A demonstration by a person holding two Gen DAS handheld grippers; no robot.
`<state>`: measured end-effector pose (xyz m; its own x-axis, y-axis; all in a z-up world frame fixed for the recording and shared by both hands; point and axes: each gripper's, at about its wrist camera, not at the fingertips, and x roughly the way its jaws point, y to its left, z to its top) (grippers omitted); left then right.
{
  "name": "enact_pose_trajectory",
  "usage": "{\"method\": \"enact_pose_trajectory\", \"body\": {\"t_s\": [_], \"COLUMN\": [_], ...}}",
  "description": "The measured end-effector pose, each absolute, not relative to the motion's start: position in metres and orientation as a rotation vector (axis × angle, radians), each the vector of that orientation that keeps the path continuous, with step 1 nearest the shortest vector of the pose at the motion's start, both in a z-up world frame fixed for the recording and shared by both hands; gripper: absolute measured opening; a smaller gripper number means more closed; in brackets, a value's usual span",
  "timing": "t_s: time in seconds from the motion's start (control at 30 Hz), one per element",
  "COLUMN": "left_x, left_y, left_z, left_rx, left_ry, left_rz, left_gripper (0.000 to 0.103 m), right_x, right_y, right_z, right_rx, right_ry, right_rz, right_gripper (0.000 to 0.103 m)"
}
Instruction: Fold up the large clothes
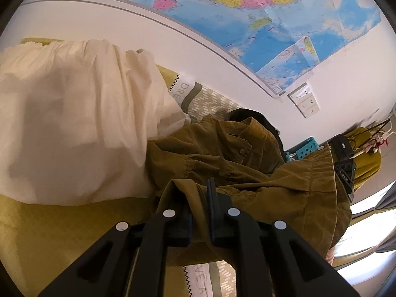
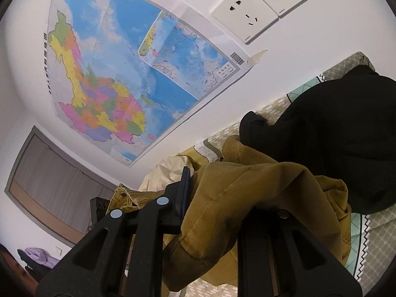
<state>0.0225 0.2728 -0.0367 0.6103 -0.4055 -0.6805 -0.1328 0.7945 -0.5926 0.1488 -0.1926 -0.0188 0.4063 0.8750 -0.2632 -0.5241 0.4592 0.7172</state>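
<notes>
Item, olive shirt point(image 1: 222, 148), bunched on the patterned bed point(image 1: 210, 101) between white bedding point(image 1: 74, 123) and black garment point(image 2: 334, 136): we hold it pinched in left gripper point(image 1: 198, 198) and right gripper point(image 2: 212, 193), nearly closed, mid-lift; spreading flat should follow.

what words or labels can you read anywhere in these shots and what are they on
"DRE": cut-off print on the bedspread, left wrist view; rest hidden by the white garment.
"DREA": the same print, right wrist view, faint, partly under the olive garment.
"VE R" or similar: bedspread print, left wrist view, uncertain.
Wall map lettering and barcode: too small.
Wall sockets marks: too small.
</notes>
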Motion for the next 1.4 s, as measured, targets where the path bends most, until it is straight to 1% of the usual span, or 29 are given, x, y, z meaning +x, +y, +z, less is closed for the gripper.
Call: {"method": "enact_pose_trajectory", "body": {"t_s": [1.4], "left_x": [0.061], "left_y": [0.278], "left_z": [-0.053], "left_rx": [-0.629], "left_ry": [0.972], "left_rz": [-0.106], "left_gripper": [0.011], "right_x": [0.200], "right_y": [-0.162], "right_z": [-0.030], "right_rx": [0.562], "right_ry": [0.788], "right_rz": [0.876], "right_gripper": [0.018]}}
